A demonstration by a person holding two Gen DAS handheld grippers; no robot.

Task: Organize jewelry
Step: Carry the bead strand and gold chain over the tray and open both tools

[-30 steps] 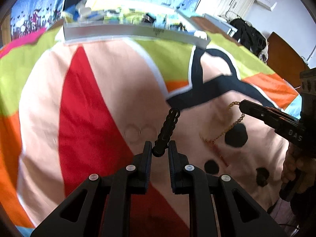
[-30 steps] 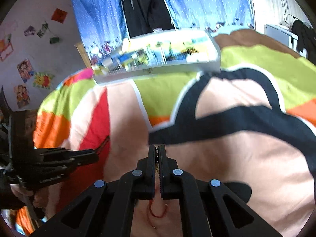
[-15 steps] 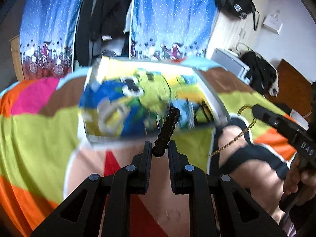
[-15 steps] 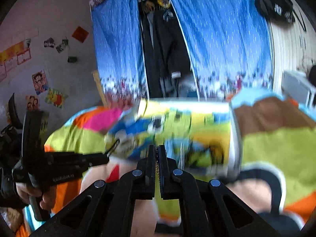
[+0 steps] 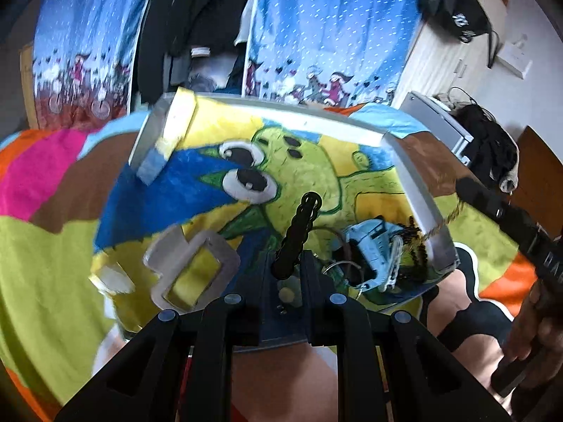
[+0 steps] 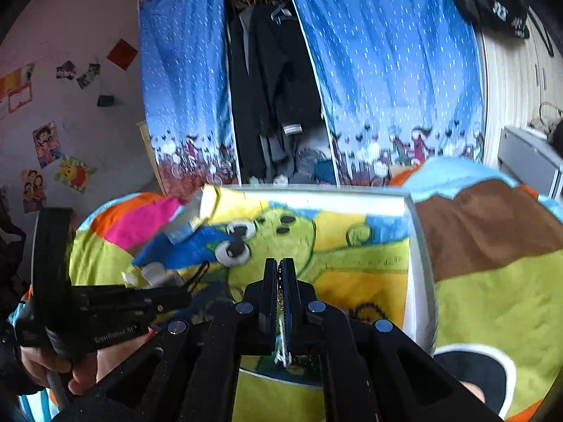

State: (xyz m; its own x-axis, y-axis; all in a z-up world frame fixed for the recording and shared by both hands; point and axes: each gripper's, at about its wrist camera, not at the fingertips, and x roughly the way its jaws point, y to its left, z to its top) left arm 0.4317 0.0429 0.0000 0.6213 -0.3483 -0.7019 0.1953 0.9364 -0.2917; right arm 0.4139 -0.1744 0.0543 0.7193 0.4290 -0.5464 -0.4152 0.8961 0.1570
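Two wrist cameras look along black claws over a bed covered by a bright blanket [image 6: 492, 295] in lime, brown, pink and orange. On the bed lies a shallow white-rimmed tray [image 5: 411, 190], its floor painted with a green cartoon creature on yellow and blue. The left claw [image 5: 289, 274] is clamped on the lower end of a black beaded bracelet [image 5: 299, 232], which stands up stiffly from between the fingers, tilted slightly right, over the near edge of the tray. In the tray's near right corner sits a cluster of jewelry: a pale blue piece [image 5: 376, 249], thin metal rings [image 5: 337, 267] and a dark beaded strand [image 5: 411, 242]. Near the tray's near left corner lie grey frame-shaped dividers [image 5: 191, 267]; another loose divider [image 5: 169, 140] leans at the far left corner. The right claw [image 6: 280, 274] is pressed shut on a thin gold chain [image 5: 447, 218]; in the left view the chain hangs from its tip beside the tray's right rim, and whether it touches the rim cannot be told. In the right view a little of the chain shows between the closed fingers, above the tray's middle. A hand [image 6: 52, 365] grips the left tool's handle at the lower left. Behind the bed hang blue curtains [image 6: 387, 70] with dark clothes [image 6: 274, 88] between them.
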